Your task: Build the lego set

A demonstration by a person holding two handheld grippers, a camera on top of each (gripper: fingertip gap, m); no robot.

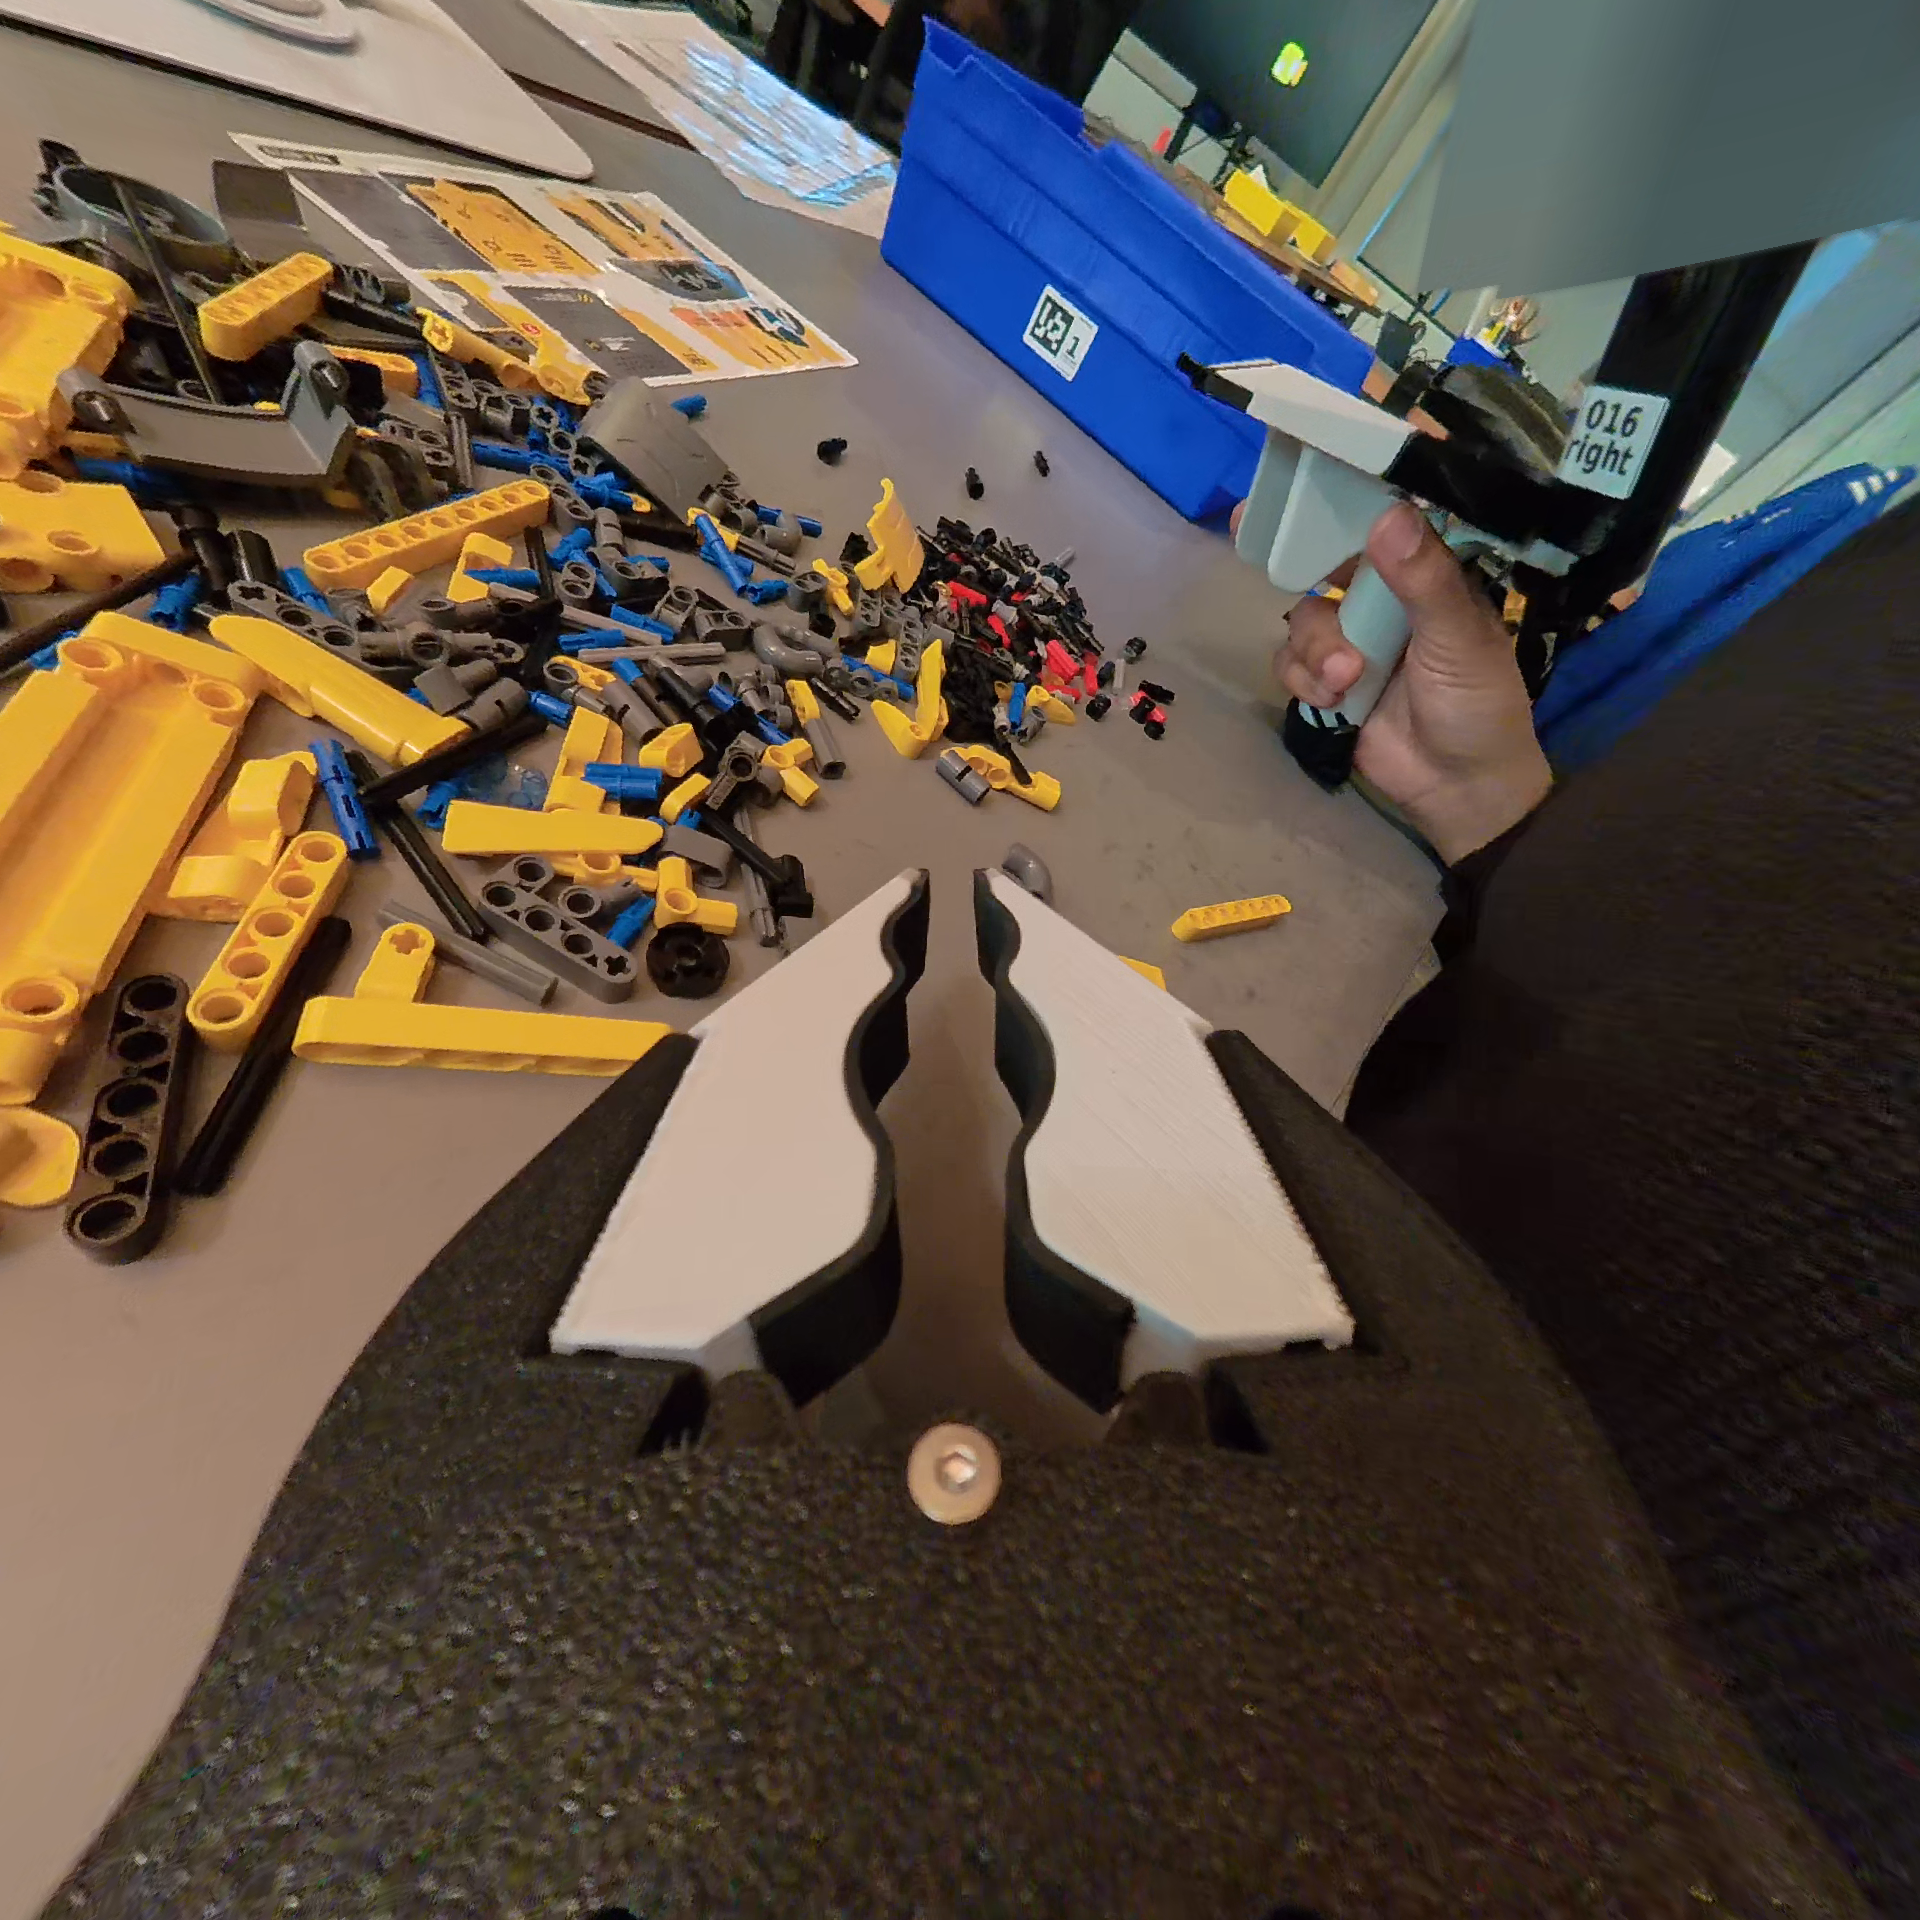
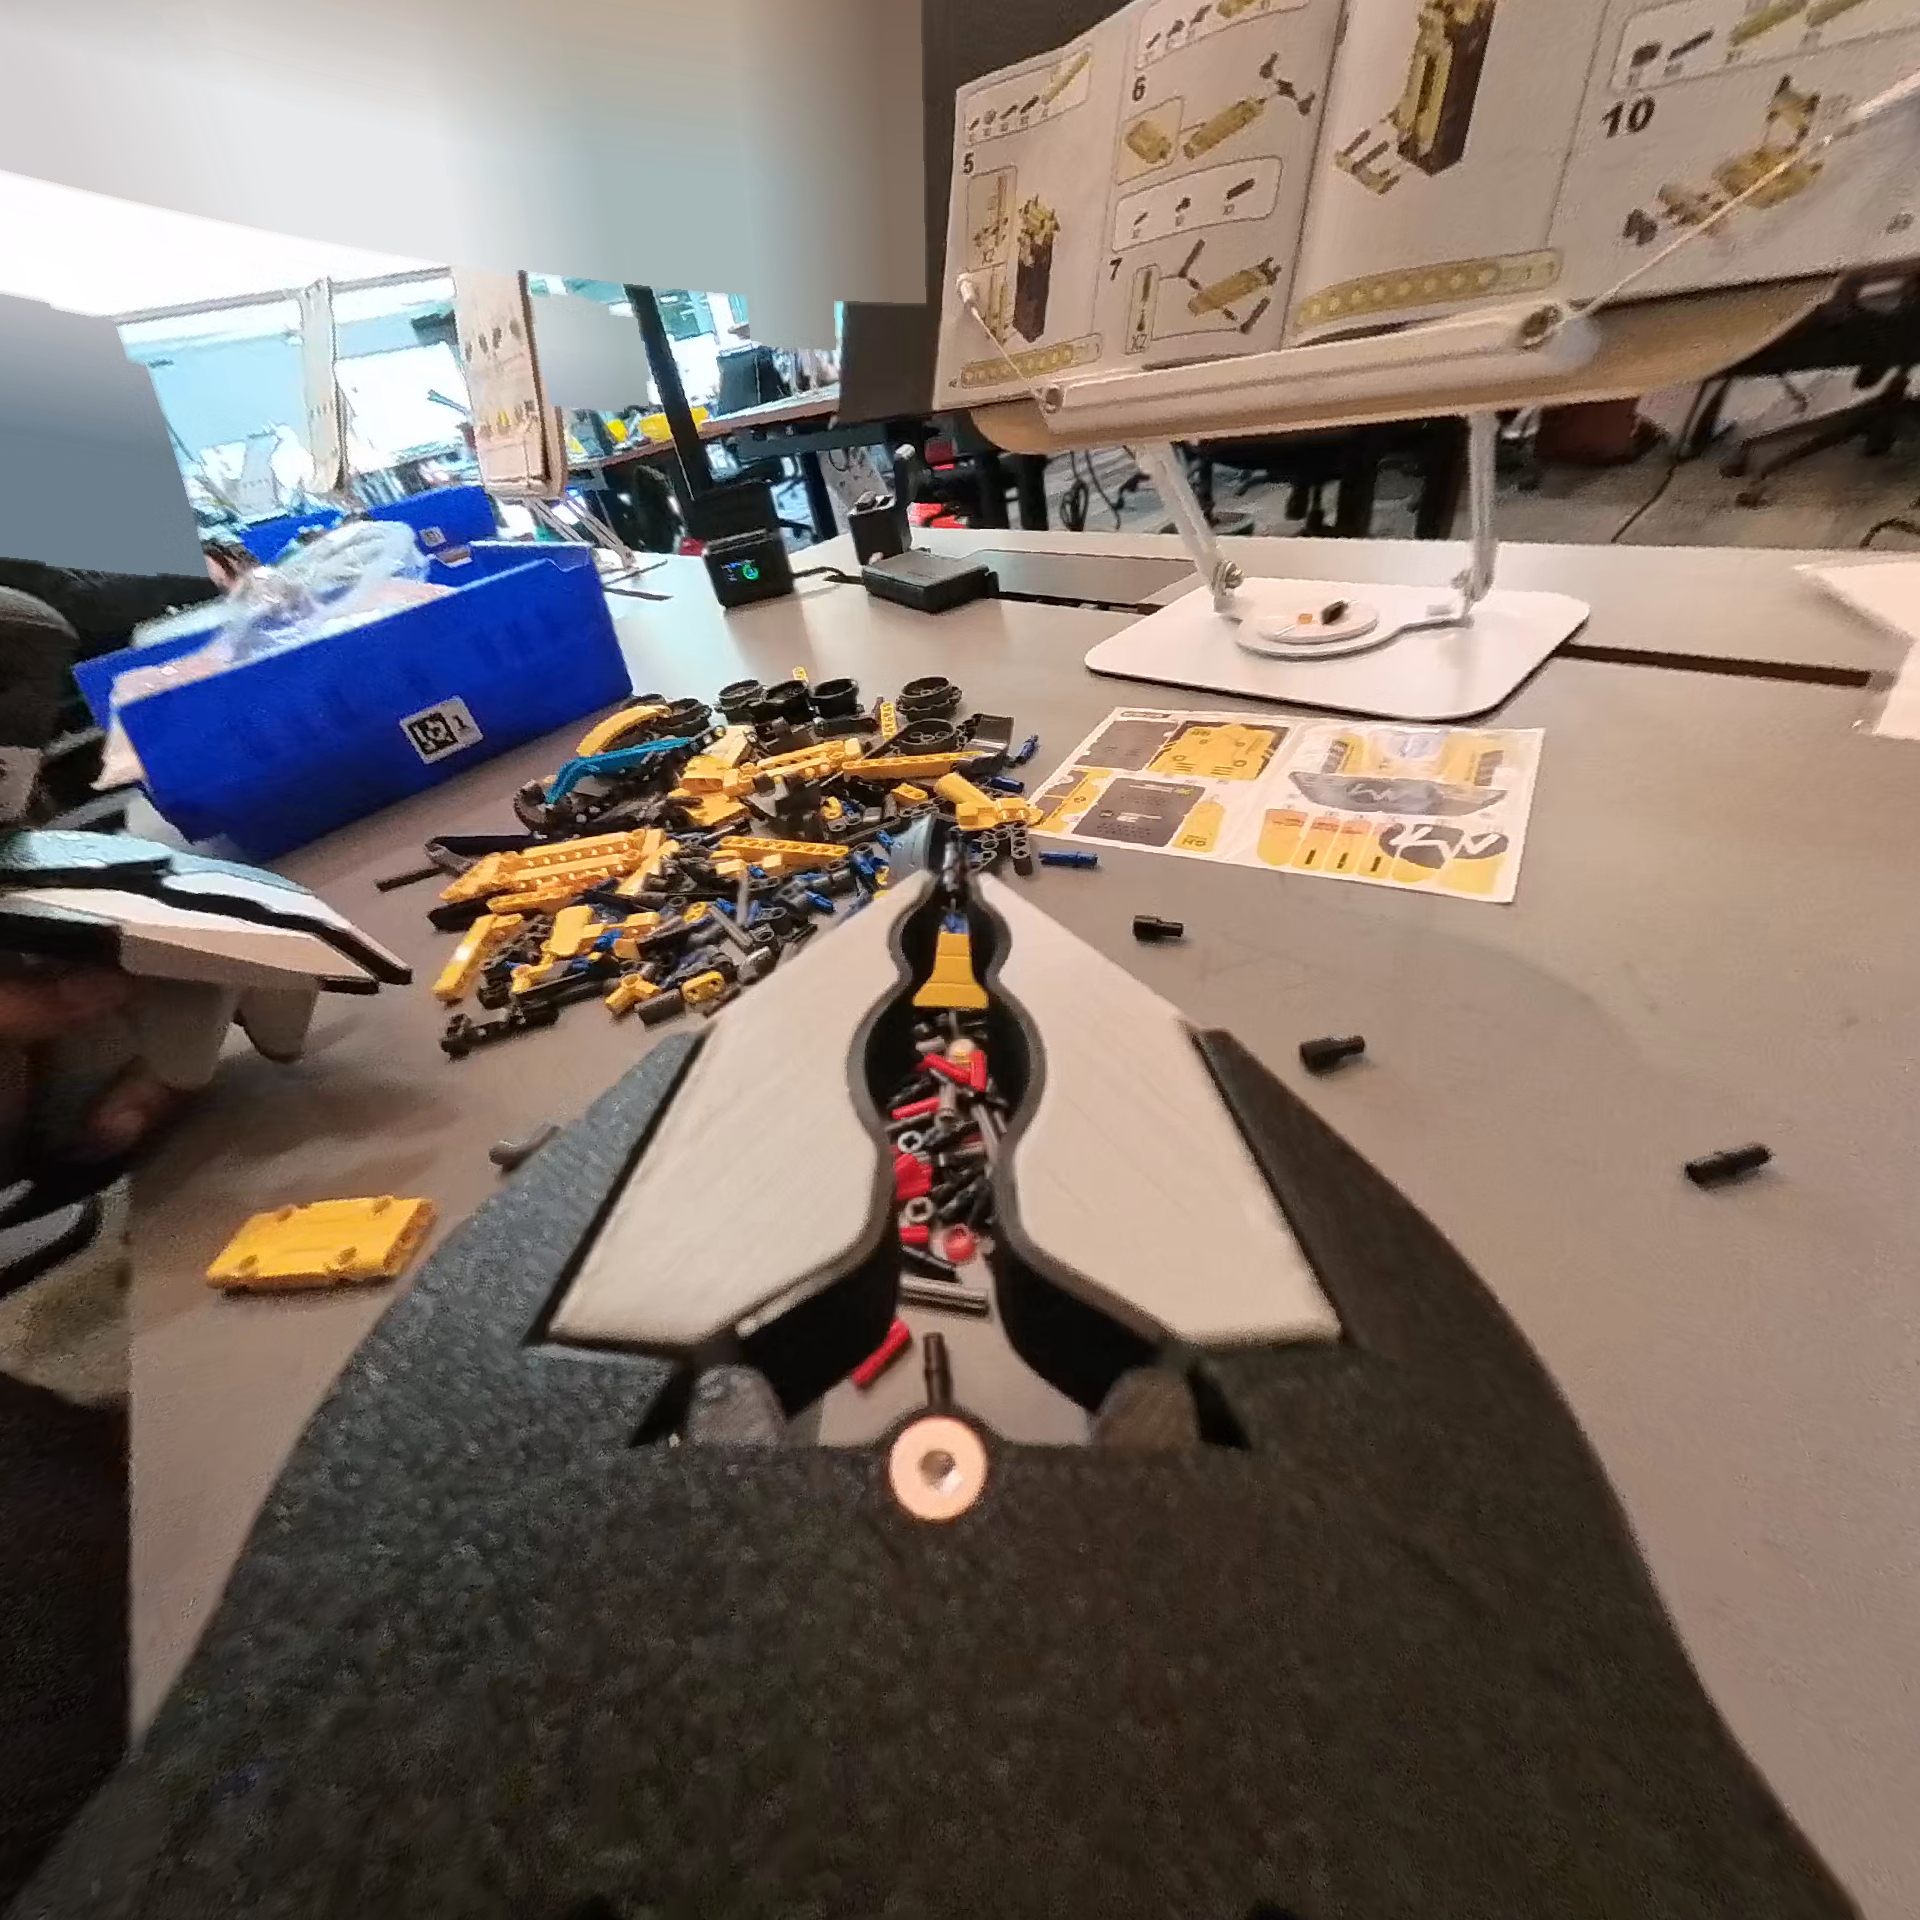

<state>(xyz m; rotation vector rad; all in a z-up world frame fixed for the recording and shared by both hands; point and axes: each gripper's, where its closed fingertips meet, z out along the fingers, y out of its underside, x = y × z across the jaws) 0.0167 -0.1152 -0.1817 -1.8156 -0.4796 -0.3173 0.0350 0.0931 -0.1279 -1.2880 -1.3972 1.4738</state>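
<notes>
A pile of yellow, grey, blue and black building pieces (image 1: pixel 582 665) lies on the grey table (image 1: pixel 1174 748), with a heap of small black and red pins (image 1: pixel 997 613) at its right end. My left gripper (image 1: pixel 951 883) is empty, its jaws a narrow gap apart, low over the table's near side, next to a grey elbow piece (image 1: pixel 1029 868) and a short yellow beam (image 1: pixel 1231 917). My right gripper (image 2: pixel 951 883) is shut and hangs above the pin heap (image 2: pixel 940 1132). I cannot tell if it pinches anything. It shows in the left wrist view (image 1: pixel 1210 376), held by a hand (image 1: pixel 1444 675).
A blue bin (image 2: pixel 343 707) stands at the table's far side. A sticker sheet (image 2: pixel 1299 800) lies beside the pile. An instruction booklet (image 2: pixel 1247 187) rests on a white stand (image 2: pixel 1351 644). Loose black pins (image 2: pixel 1330 1051) and a yellow panel (image 2: pixel 322 1242) lie apart. Tip to tip, the grippers are about 20 centimetres apart.
</notes>
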